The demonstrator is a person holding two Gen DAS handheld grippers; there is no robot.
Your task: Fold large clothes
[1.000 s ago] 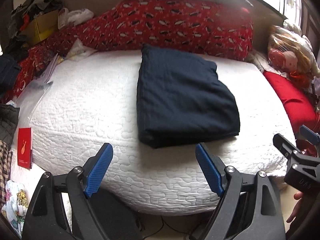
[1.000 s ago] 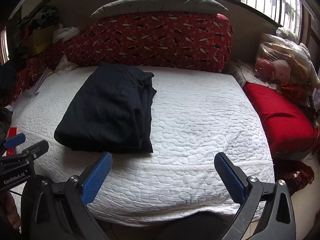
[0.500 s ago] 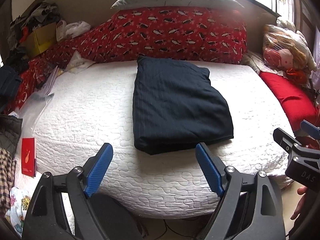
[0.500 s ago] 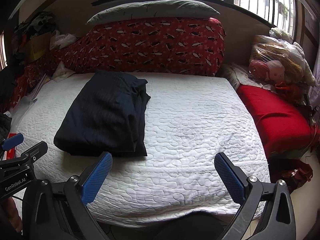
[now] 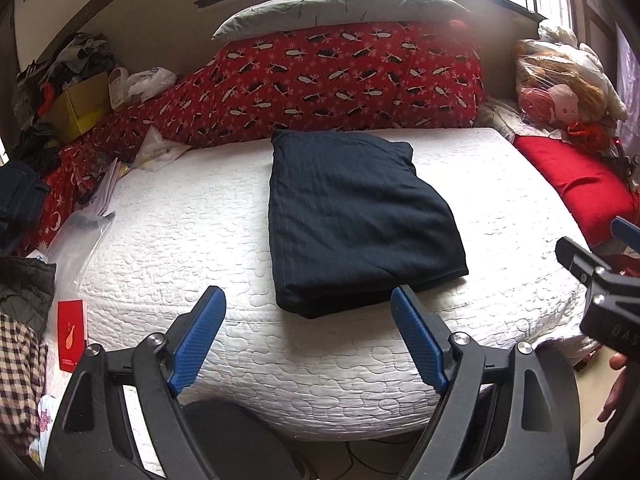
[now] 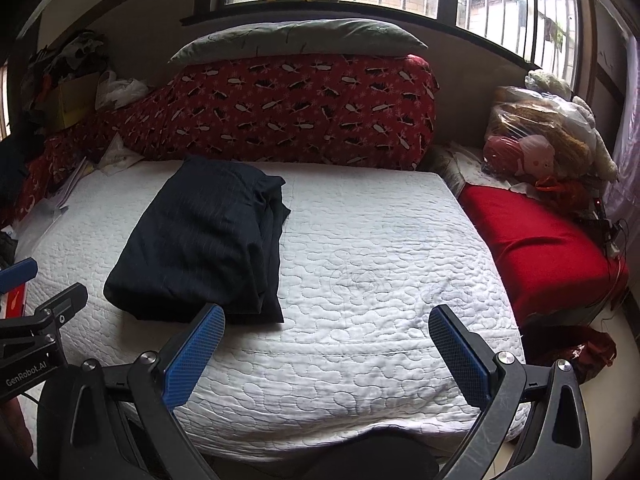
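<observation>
The dark navy garment [image 5: 356, 220] sits folded into a rectangle mid-frame on the white quilted mattress [image 5: 180, 240], nothing touching it. In the right wrist view its layered edges [image 6: 272, 240] look a bit messy; how many folds is hard to tell. The left gripper [image 5: 308, 312] is spread wide and empty at the bottom of the frame, and the right gripper [image 6: 326, 330] is spread wide too. The clutter in the upper left [image 5: 76, 80] is too jumbled to identify.
</observation>
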